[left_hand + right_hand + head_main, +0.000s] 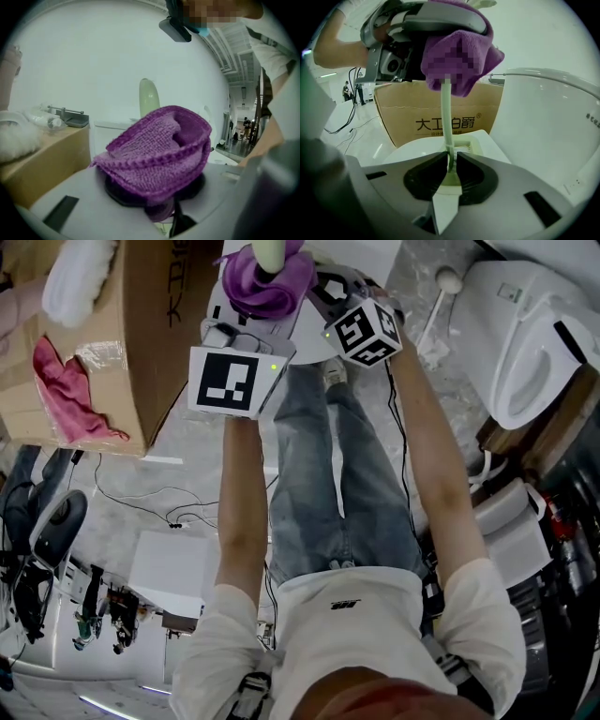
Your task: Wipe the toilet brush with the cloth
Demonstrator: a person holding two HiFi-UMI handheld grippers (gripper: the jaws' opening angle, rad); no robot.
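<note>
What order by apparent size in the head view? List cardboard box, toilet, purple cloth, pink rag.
1. cardboard box
2. toilet
3. purple cloth and pink rag: they look about alike, so they are left unranked.

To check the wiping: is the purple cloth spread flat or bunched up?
Bunched: the cloth lies in thick folds round the brush handle.

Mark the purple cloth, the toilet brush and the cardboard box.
purple cloth (159, 150), left gripper view, on its folded front face.
toilet brush (447, 117), right gripper view, on the bare middle of its handle.
cardboard box (155, 343), head view, on its brown side wall.
</note>
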